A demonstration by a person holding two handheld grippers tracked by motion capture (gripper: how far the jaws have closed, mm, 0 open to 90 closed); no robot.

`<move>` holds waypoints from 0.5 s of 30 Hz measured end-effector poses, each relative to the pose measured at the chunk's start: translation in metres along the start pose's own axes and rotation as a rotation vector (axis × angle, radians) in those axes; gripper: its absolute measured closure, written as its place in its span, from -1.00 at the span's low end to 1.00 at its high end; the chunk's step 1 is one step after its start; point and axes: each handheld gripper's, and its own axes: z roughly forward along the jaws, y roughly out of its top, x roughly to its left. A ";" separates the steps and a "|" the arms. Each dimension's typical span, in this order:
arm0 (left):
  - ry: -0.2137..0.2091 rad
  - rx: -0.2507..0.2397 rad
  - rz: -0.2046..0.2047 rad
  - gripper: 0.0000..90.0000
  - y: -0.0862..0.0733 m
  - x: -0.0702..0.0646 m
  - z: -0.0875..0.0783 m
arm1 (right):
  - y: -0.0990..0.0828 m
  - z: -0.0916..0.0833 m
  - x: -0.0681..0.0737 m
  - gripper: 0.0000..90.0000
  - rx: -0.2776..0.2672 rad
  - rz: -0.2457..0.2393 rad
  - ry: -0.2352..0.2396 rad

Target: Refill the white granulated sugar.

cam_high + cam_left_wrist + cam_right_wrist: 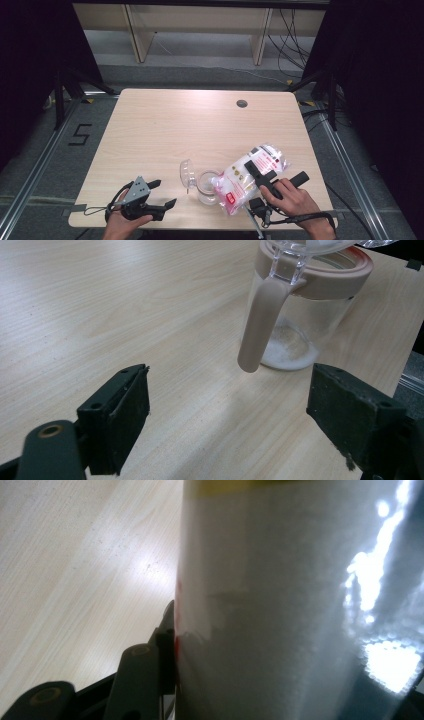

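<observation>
A clear jar (pixel 206 187) with a beige rim stands near the table's front edge, its clear flip lid (pixel 187 173) tipped open to the left. A thin layer of white powder (pixel 290 354) lies in the jar (pixel 310 310). A clear bag (pixel 252 172) of white grains with red print is tilted, its lower end at the jar's mouth. My right gripper (pixel 259 174) is shut on this bag (pixel 280 605); one pad (pixel 166 635) presses its side. My left gripper (pixel 166 192) rests left of the jar, open, with bare table between its jaws (pixel 230 415).
The light wooden table (pixel 200 125) has a round cable hole (pixel 242 103) at the back right. Black curtains hang on both sides, with stand legs and cables on the floor behind. The jar stands close to the front edge.
</observation>
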 end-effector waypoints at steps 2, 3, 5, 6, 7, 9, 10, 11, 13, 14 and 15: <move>0.000 -0.001 -0.003 -0.63 0.000 0.000 0.000 | 0.000 0.000 0.001 0.19 -0.002 0.008 -0.005; -0.001 -0.002 -0.007 -0.63 0.000 0.000 0.000 | -0.001 0.000 0.001 0.19 -0.004 0.012 -0.005; -0.003 -0.003 0.017 -0.63 0.000 0.001 0.000 | -0.001 0.001 0.000 0.19 -0.017 -0.004 0.000; -0.002 -0.002 0.013 -0.63 0.000 0.001 0.000 | -0.001 0.001 0.000 0.19 -0.014 -0.004 0.001; 0.001 -0.001 0.001 -0.63 0.000 0.000 0.000 | -0.001 0.000 0.001 0.19 -0.003 0.013 0.002; -0.001 -0.001 0.001 -0.63 0.000 0.000 0.000 | -0.001 0.001 0.000 0.19 -0.013 -0.005 0.001; 0.000 -0.001 0.000 -0.63 0.000 0.000 0.000 | -0.001 0.001 0.000 0.19 -0.013 -0.002 0.002; 0.000 -0.001 -0.003 -0.63 0.000 0.000 0.000 | -0.002 0.001 0.002 0.19 -0.012 0.029 -0.002; -0.003 -0.005 0.016 -0.63 0.000 0.001 0.000 | -0.003 0.001 0.002 0.19 -0.021 0.035 -0.002; -0.002 -0.004 0.017 -0.63 0.000 0.001 0.000 | -0.003 0.002 0.002 0.19 -0.022 0.035 0.000; -0.002 -0.005 0.017 -0.63 0.000 0.001 0.000 | -0.002 0.002 0.003 0.20 -0.019 0.026 0.002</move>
